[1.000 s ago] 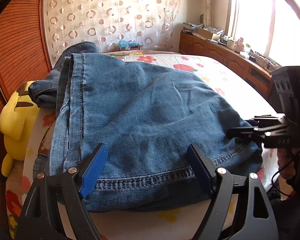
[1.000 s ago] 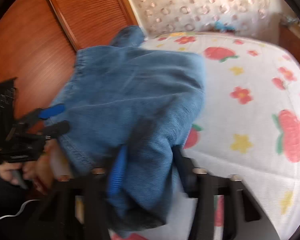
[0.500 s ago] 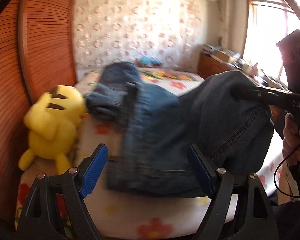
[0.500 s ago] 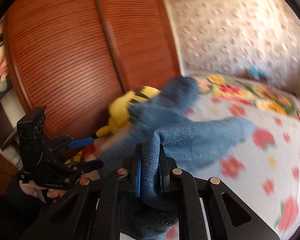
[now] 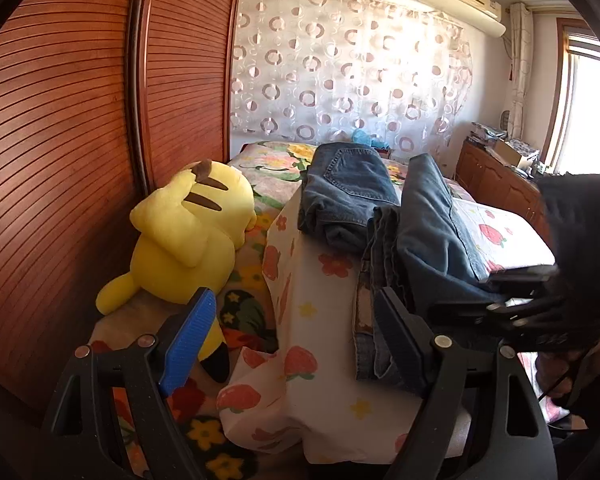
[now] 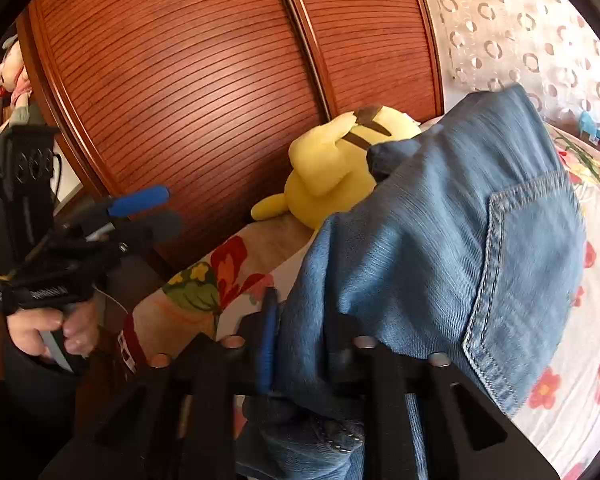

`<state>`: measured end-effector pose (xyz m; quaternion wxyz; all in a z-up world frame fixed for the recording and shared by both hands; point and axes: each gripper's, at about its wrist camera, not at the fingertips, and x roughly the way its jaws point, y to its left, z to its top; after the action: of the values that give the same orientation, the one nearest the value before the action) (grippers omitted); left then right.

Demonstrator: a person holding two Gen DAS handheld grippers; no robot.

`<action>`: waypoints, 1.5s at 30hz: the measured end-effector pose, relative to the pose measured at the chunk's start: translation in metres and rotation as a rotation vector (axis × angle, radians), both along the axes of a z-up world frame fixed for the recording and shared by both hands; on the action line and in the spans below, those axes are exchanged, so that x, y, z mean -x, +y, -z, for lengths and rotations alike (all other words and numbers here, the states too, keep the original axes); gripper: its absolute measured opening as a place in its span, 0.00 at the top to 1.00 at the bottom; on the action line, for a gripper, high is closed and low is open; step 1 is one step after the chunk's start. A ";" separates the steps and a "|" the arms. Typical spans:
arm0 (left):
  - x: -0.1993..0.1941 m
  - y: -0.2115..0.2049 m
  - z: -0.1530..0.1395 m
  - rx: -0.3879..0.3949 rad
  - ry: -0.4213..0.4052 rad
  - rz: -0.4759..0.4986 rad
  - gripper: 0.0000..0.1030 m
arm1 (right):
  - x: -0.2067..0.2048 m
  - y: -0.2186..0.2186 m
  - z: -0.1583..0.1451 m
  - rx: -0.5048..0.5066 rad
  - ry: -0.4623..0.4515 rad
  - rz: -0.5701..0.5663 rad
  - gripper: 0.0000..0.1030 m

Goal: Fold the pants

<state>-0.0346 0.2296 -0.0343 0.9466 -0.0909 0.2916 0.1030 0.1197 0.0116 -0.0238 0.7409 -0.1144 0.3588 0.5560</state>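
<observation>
The blue jeans (image 5: 424, 224) lie on the bed, with their near part lifted into a ridge. In the right wrist view the jeans (image 6: 452, 248) show a back pocket and hang from my right gripper (image 6: 300, 332), which is shut on the denim. The right gripper also shows in the left wrist view (image 5: 512, 300), clamped on the near edge of the jeans. My left gripper (image 5: 296, 336) is open and empty, above the bed's near left corner, left of the jeans. It also shows in the right wrist view (image 6: 144, 212), held apart at the left.
A yellow plush toy (image 5: 188, 228) lies on the bed (image 5: 320, 292) against the wooden wardrobe doors (image 5: 60, 120). A low wooden cabinet (image 5: 496, 176) with clutter stands under the window at the far right. A patterned curtain covers the far wall.
The right gripper closed on the jeans' hem and lifted it up and over toward the waistband. The left gripper pulled back and swung left, now open over the bed corner.
</observation>
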 end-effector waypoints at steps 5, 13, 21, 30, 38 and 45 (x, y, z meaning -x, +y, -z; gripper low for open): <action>-0.007 -0.017 -0.007 0.003 -0.021 0.054 0.20 | 0.000 -0.040 -0.047 -0.086 -0.080 0.066 0.38; -0.029 -0.052 -0.006 0.048 -0.018 0.183 0.20 | -0.051 -0.083 -0.042 -0.019 -0.133 0.272 0.31; -0.052 -0.043 0.053 0.189 0.131 0.186 0.21 | -0.112 -0.043 0.008 0.065 -0.019 0.319 0.30; -0.047 -0.038 0.074 0.353 0.095 0.209 0.40 | -0.142 -0.030 0.038 0.008 0.160 0.295 0.20; -0.038 -0.042 0.065 0.338 0.050 0.210 0.78 | -0.126 -0.031 0.026 -0.060 0.123 0.264 0.79; -0.022 -0.046 0.030 0.314 -0.056 0.225 0.81 | -0.086 -0.043 -0.029 -0.170 -0.063 0.244 0.81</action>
<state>-0.0128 0.1833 -0.0642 0.9341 -0.2074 0.2859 -0.0528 0.2054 -0.0316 0.0053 0.8208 -0.0241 0.2981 0.4866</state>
